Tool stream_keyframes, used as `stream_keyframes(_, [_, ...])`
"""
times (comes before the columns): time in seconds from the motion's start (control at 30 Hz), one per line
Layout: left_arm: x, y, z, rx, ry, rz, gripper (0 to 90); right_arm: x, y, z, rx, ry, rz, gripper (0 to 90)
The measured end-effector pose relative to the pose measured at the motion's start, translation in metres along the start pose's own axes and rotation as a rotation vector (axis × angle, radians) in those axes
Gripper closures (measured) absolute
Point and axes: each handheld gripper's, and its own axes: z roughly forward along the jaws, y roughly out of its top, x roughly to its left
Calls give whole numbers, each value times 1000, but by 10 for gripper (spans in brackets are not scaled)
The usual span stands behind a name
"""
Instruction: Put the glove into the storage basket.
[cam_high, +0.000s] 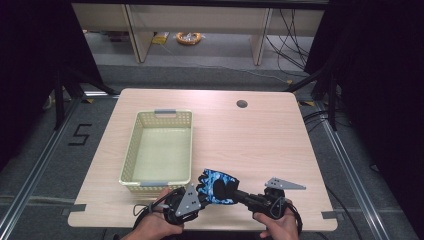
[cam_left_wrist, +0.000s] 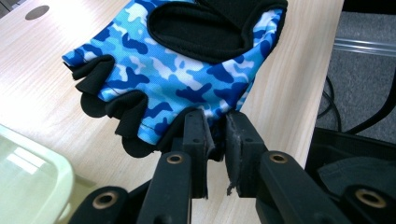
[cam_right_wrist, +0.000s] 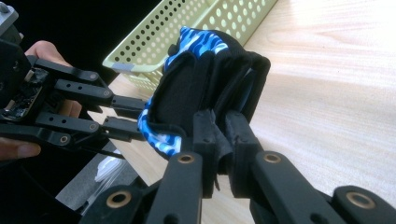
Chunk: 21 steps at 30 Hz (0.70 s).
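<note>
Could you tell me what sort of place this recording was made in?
Probably a lab recording bay: a bare wooden table between dark curtains, loose cables on the floor and a floor mark beside it.

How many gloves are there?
1. The blue camouflage glove is held between the left gripper and the right gripper, near the table's front edge, beside the basket. No other glove is visible.

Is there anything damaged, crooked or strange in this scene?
One small thing: the rubber pad on a jaw of the left gripper looks worn, with a ragged, torn lower edge. Otherwise the blue camouflage glove, pinched by both grippers, and the basket look normal.
</note>
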Motion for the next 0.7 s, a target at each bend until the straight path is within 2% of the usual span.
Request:
stream_keyframes(0.03, [0,0,0,-15,2,-7,786,-1,2,-1,-3,-4,-28,847])
stream_keyframes(0.07, [1,1,-3,11,-3,-8,786,2,2,-1,5,18,8,847])
stream_keyframes(0.1, [0,1,-3,-6,-1,-17,786,0,4,-1,-4,0,-30,847])
stream_keyframes(0.13, [2,3,-5,1,-3,-1,785,3,4,-1,-2,10,-8,847])
stream_keyframes(0.17, [1,3,-6,-3,-2,-17,785,2,6,-2,-8,14,-39,847])
stream_keyframes(0.2, [3,4,-7,-7,-8,0,785,5,7,-2,-5,17,-10,846])
stream_keyframes(0.23, [3,5,-9,-6,4,-14,785,3,8,-1,-17,15,-55,847])
stream_keyframes(0.27, [3,5,-9,-14,-9,-23,785,5,10,-2,-18,22,-55,847])
stream_keyframes(0.3, [4,6,-11,-23,7,-15,784,6,11,-3,-25,28,-48,847])
stream_keyframes(0.33, [4,7,-13,-7,4,-16,784,7,13,-3,-22,30,-54,847])
stream_keyframes(0.37, [4,8,-14,-13,0,-17,784,8,13,-3,-24,26,-69,847])
stream_keyframes(0.4, [6,9,-16,-5,12,3,784,12,14,-5,-12,29,-35,847])
stream_keyframes(0.43, [5,10,-16,-23,6,-17,784,13,16,-5,-20,32,-44,847])
stream_keyframes(0.47, [5,11,-18,-15,6,-21,784,13,17,-6,-16,46,-57,847])
stream_keyframes(0.5, [6,12,-19,-21,15,-5,784,14,19,-7,-18,32,-70,847])
stream_keyframes(0.53, [5,13,-19,-32,12,-21,784,15,21,-8,-17,39,-67,847])
stream_keyframes(0.57, [7,15,-21,-18,13,0,784,16,23,-9,-16,35,-70,847])
stream_keyframes(0.6, [6,16,-22,-30,8,-21,784,18,24,-9,-17,38,-59,847])
stream_keyframes(0.63, [7,17,-23,-33,20,-11,784,17,27,-10,-29,33,-92,847])
stream_keyframes(0.67, [9,18,-24,-27,15,-17,784,20,28,-11,-24,43,-66,847])
stream_keyframes(0.7, [10,20,-25,-29,16,-8,784,21,31,-10,-29,39,-79,847])
